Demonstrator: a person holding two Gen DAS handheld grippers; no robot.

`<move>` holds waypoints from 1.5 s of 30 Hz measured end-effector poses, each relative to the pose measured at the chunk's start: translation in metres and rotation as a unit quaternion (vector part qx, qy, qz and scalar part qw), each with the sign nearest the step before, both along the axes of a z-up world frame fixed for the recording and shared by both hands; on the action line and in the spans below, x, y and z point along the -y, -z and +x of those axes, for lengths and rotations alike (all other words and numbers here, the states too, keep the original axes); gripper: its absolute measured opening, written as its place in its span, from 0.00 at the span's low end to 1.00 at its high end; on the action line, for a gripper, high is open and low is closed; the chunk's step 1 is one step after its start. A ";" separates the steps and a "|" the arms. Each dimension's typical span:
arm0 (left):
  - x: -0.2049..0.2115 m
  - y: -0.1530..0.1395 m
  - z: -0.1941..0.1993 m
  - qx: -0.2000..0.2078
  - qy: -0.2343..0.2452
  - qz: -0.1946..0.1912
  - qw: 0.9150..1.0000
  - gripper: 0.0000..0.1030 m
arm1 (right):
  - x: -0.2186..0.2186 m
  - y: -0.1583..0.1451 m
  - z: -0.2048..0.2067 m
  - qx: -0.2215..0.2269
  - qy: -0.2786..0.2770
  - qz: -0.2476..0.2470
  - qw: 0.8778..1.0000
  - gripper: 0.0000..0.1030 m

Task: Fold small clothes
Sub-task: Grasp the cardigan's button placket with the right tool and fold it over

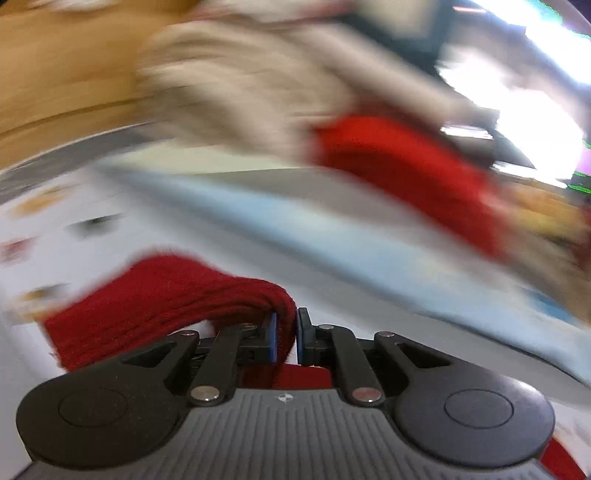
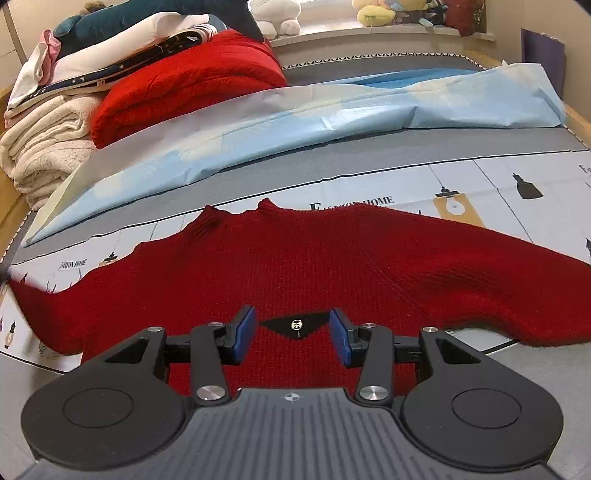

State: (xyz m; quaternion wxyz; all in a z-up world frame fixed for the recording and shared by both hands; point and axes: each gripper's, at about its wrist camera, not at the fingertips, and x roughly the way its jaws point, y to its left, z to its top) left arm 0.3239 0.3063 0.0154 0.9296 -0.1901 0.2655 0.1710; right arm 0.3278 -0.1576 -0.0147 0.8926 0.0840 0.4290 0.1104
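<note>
The left tongs (image 1: 285, 341) pinch a fold of the dark red sweater (image 2: 295, 266), which lies spread flat on the printed sheet (image 2: 498, 184) of the bed. The right tongs (image 2: 291, 336) hover spread above its black patch (image 2: 295, 325), holding nothing.

Home bedroom: bed with printed sheet (image 2: 498, 177), folded blankets and bedding stacked far left (image 2: 55, 136), plush toys (image 2: 373, 13) on far window ledge, wooden bed frame (image 2: 576, 114).
</note>
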 end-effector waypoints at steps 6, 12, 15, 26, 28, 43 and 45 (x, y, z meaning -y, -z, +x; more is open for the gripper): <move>0.148 -0.011 0.013 -0.011 0.249 -0.119 0.961 0.24 | 0.001 0.010 0.006 -0.027 0.011 0.020 0.999 0.45; 0.127 -0.049 0.004 -0.087 0.175 -0.090 0.977 0.28 | 0.020 0.022 0.016 -0.072 0.060 0.080 0.992 0.45; 0.098 -0.053 -0.007 -0.091 0.132 -0.113 0.981 0.30 | 0.026 0.026 0.020 -0.085 0.082 0.104 0.988 0.45; 0.071 0.001 0.017 -0.173 0.109 -0.024 0.979 0.37 | 0.059 0.065 0.043 -0.101 0.188 0.197 0.957 0.25; 0.073 0.000 0.017 -0.173 0.117 -0.007 0.978 0.37 | 0.059 0.081 0.051 -0.124 0.193 0.222 0.948 0.29; 0.054 0.010 0.018 -0.184 0.128 -0.032 0.974 0.37 | 0.065 0.124 0.078 -0.095 0.209 0.252 0.940 0.08; 0.056 0.012 0.020 -0.186 0.129 -0.033 0.973 0.37 | 0.062 0.105 0.075 -0.067 0.194 0.243 0.948 0.08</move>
